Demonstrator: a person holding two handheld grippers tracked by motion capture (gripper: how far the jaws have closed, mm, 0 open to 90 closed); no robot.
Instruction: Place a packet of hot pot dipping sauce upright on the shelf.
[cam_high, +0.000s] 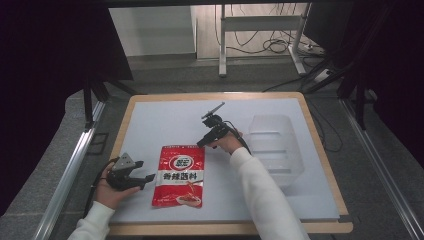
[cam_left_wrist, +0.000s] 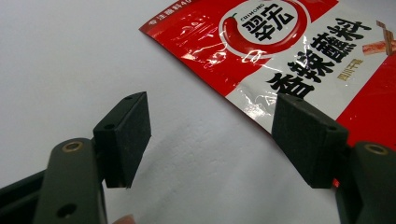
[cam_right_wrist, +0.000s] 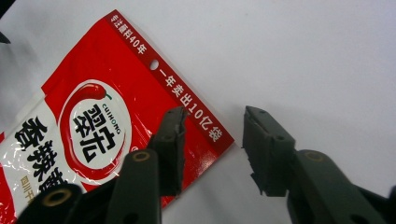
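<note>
A red and white seasoning packet (cam_high: 179, 176) with Chinese print lies flat on the white mat. My left gripper (cam_high: 144, 171) rests low at the packet's left side, open, its jaws wide apart with bare mat between them; the packet (cam_left_wrist: 299, 51) lies just ahead and to the right of its pads (cam_left_wrist: 128, 133). My right gripper (cam_high: 201, 142) hovers at the packet's top right corner, open. In the right gripper view the packet's corner (cam_right_wrist: 140, 102) sits under the left jaw, and the gap between the jaws holds bare mat beside that corner.
A clear plastic bin (cam_high: 276, 146) stands on the mat to the right of the right hand. The wooden table edge (cam_high: 230, 229) frames the mat. A metal stand and cables (cam_high: 270, 45) are on the floor beyond the table.
</note>
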